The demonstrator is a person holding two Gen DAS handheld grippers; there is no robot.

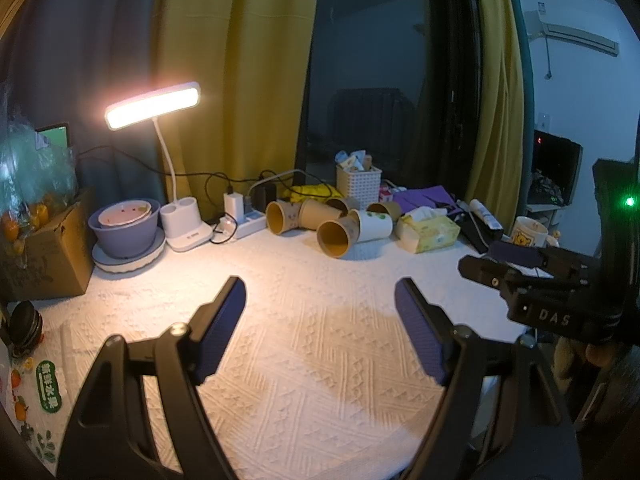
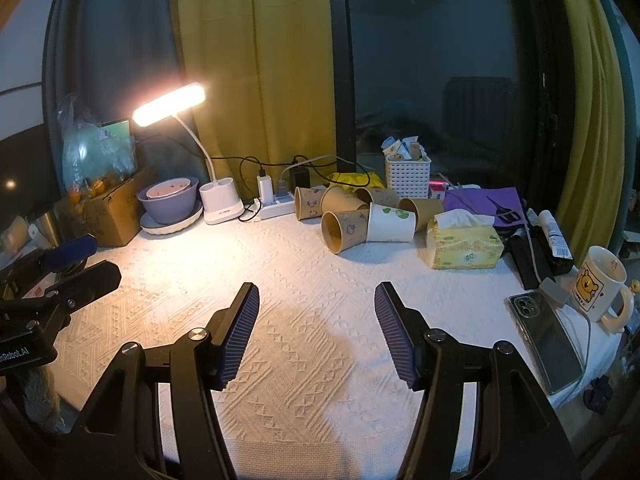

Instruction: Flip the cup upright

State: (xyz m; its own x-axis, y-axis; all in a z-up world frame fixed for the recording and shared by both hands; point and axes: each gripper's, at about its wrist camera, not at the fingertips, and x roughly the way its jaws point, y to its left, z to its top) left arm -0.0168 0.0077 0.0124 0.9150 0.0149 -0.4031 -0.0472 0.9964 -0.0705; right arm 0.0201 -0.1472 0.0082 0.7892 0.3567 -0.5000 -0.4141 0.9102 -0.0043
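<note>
Several paper cups lie on their sides in a heap at the back of the white cloth. The nearest brown cup point(image 1: 338, 236) point(image 2: 345, 230) has its mouth facing me. A white cup point(image 1: 374, 225) point(image 2: 391, 222) lies beside it on the right. Another brown cup point(image 1: 282, 217) point(image 2: 308, 202) lies at the left of the heap. My left gripper point(image 1: 320, 296) is open and empty, well short of the cups. My right gripper point(image 2: 317, 300) is open and empty, also short of them. Each gripper shows at the edge of the other's view.
A lit desk lamp point(image 1: 154, 104) and its white base point(image 1: 184, 226), stacked bowls point(image 1: 124, 224), a power strip point(image 1: 248, 224), a cardboard box point(image 1: 52, 248), a white basket point(image 2: 407, 176), a tissue box point(image 2: 464, 242), a bear mug point(image 2: 600, 288) and a phone point(image 2: 548, 340) ring the cloth.
</note>
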